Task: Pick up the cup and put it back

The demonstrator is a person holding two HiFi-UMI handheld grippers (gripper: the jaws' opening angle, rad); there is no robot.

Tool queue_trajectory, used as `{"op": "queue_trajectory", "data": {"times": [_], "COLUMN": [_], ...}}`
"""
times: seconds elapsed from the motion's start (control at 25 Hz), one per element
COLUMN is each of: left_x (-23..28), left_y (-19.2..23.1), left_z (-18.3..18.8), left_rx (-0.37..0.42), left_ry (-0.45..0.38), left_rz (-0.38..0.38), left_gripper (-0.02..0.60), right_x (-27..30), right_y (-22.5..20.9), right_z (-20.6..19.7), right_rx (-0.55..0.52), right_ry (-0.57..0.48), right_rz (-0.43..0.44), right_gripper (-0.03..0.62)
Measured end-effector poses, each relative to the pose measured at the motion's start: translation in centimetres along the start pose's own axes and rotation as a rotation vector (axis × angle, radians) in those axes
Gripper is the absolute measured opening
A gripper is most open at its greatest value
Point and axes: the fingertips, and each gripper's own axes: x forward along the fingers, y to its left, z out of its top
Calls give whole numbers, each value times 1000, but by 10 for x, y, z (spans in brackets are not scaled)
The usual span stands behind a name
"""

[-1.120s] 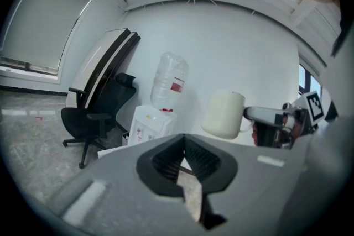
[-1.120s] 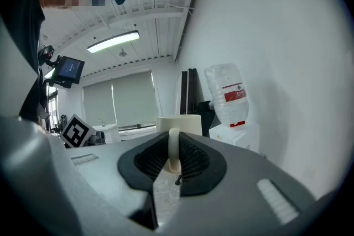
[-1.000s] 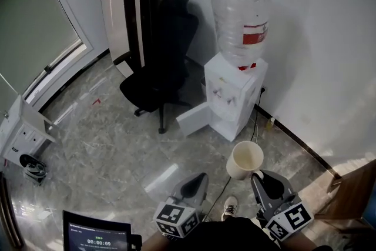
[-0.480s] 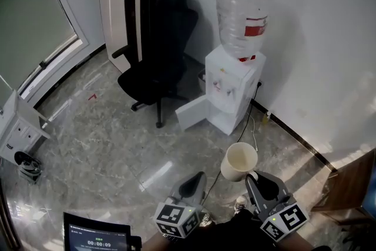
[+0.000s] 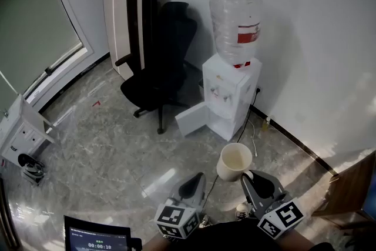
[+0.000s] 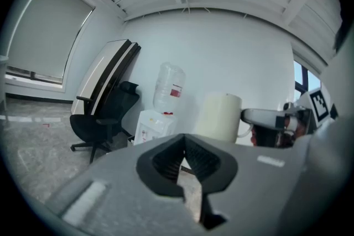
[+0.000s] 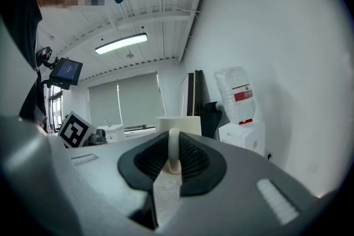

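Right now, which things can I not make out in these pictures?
Cup: in the right gripper view, the right gripper hides everything below its top and its handle.
Dispenser: in the head view, its taps are too small to tell apart.
Screen: in the head view, it is cut off by the bottom edge.

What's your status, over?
Right claw shut on cup handle. Cup upright, airborne. Left claw shut, empty. Water dispenser ahead.
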Motion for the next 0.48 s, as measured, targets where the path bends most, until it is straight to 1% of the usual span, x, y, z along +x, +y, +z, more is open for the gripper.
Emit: {"op": "queue_trajectory", "data": {"times": [0.28, 0.48], "left_x": [14, 18], "left_y": [-25, -39], "left_z": [-3, -9], "left_rx": [-14, -18], "left_ry": [-22, -18], "left_rz": [36, 47], "left_gripper": [3, 3], "right_x": [-16, -24], "right_y": [-23, -31], "right_z": [4, 6], "right_rx": [-3, -1], "right_ry": [2, 3], "right_rz": [41, 66], "right_gripper": [49, 48]}}
